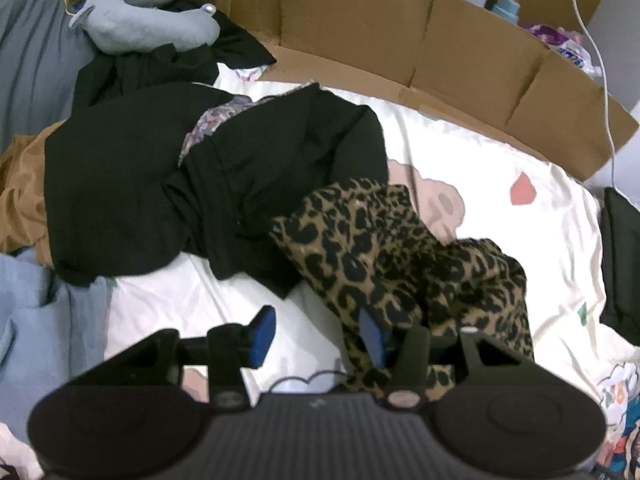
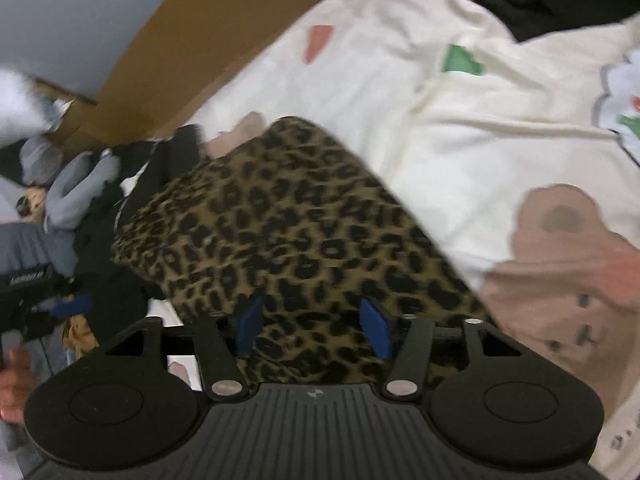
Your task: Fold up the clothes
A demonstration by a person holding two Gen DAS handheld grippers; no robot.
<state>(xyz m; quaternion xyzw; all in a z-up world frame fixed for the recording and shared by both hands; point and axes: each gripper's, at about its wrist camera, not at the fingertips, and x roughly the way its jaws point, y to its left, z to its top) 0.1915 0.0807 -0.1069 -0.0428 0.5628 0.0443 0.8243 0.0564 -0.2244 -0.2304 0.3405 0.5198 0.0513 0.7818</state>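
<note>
The leopard-print garment [image 1: 404, 256] lies crumpled on the bed's cartoon-printed sheet [image 1: 500, 160], under the right finger of the wide-open, empty left gripper [image 1: 316, 334] and spread beneath the equally open right gripper [image 2: 314, 328], while only the left view shows the black clothes pile [image 1: 160, 176] alongside

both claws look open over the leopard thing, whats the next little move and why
Probably lower the right claw and close it on the leopard-print garment. Its blue pads stand apart with the fabric right beneath them, nothing gripped. The left claw is open too, at the garment's edge, one pad over the white sheet. The garment lies bunched against the black clothes, so it likely needs pulling clear first.
</note>
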